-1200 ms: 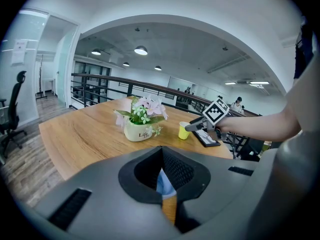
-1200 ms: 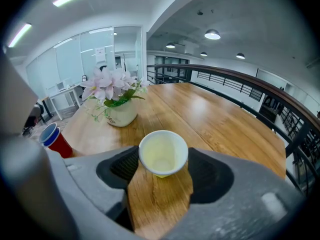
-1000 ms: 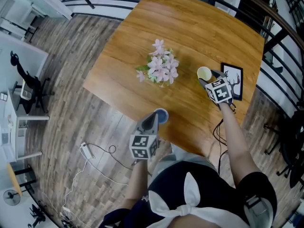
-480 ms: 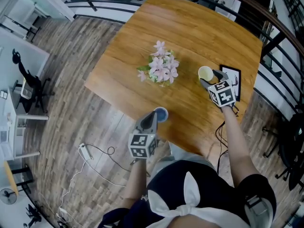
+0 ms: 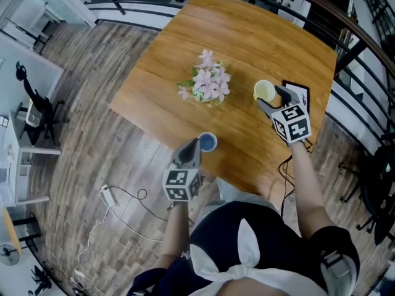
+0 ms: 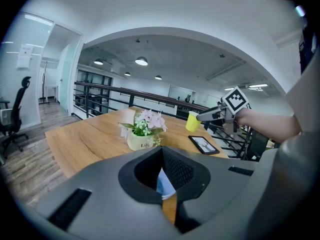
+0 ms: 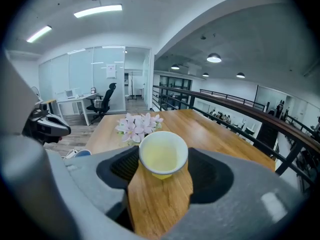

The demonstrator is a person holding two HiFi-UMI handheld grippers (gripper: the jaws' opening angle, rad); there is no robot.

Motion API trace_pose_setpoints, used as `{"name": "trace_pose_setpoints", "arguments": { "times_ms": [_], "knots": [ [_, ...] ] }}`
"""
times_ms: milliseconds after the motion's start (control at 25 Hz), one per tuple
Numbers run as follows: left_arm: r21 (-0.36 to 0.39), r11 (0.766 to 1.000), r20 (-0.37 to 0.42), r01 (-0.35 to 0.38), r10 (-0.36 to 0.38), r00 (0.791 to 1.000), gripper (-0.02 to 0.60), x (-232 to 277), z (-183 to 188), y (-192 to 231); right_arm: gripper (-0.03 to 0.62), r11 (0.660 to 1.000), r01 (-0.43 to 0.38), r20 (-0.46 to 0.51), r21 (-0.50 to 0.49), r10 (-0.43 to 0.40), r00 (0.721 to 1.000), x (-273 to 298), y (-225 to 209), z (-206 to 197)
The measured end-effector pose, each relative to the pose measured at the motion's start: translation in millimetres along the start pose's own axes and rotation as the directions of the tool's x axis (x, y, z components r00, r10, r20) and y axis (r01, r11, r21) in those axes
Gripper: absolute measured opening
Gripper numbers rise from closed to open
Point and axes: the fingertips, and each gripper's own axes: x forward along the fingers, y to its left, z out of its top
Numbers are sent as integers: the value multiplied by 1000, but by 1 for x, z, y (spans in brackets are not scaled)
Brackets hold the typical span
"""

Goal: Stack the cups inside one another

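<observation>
Stacking not done yet: right gripper (image 5: 269, 97) jaws clamp the yellow cup (image 5: 264, 91), held above the table (image 5: 259, 36); left gripper (image 5: 192, 148) jaws pinch the blue cup (image 5: 208, 142) by its wall at the near edge. Cups well apart; nesting one inside the other remains.
</observation>
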Motion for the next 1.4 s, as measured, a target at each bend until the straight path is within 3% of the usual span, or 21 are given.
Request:
{"name": "trace_pose_setpoints", "arguments": {
  "times_ms": [640, 1400],
  "knots": [
    [10, 1000, 48, -2, 1, 999, 17, -31, 0, -9, 304, 999, -50, 39, 17, 49, 998, -42, 59, -6],
    [-5, 999, 62, -44, 45, 997, 17, -59, -6, 0, 304, 986, -162, 45, -31, 163, 986, -35, 117, 5]
  ]
}}
